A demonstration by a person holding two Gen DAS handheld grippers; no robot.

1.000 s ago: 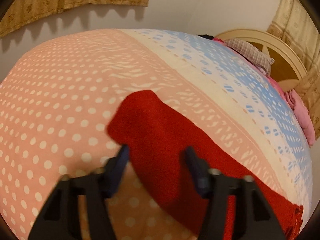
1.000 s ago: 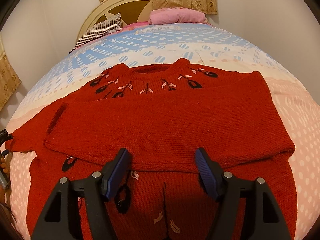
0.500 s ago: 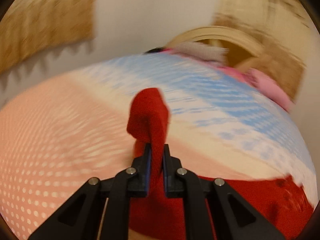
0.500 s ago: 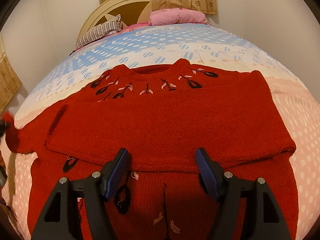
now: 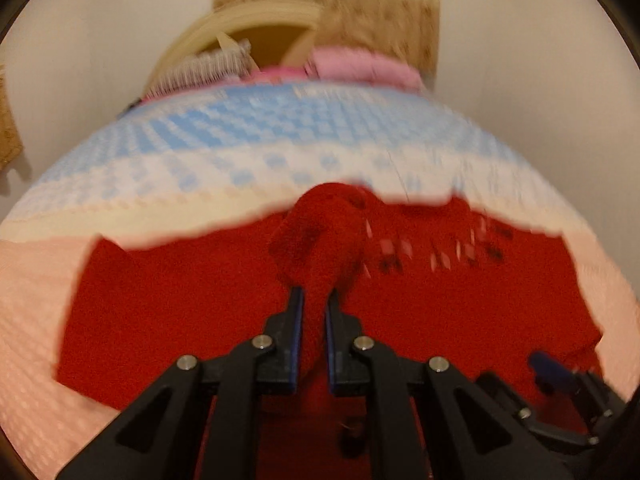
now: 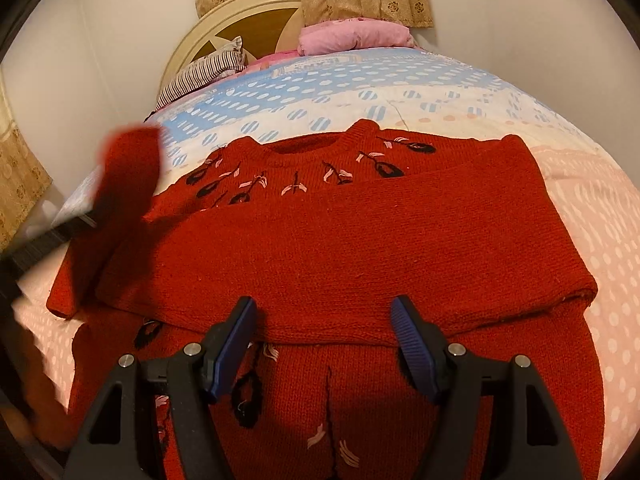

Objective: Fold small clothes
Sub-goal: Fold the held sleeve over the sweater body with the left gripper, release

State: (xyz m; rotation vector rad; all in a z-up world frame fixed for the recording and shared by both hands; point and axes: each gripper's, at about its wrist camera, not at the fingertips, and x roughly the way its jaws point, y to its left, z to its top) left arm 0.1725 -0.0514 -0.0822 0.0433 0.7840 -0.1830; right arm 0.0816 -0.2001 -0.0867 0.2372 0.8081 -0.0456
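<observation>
Sweater [image 6: 360, 240] lies flat on the patterned bedspread [image 6: 400, 92], one sleeve folded across its chest. Left gripper [image 5: 314, 300] is clamped on the cuff of the other sleeve [image 5: 320, 240], which bunches up beyond its fingertips, raised above the sweater body. Right gripper [image 6: 324, 312] hangs over the folded sleeve's lower edge with its jaws well apart, nothing gripped between them.
</observation>
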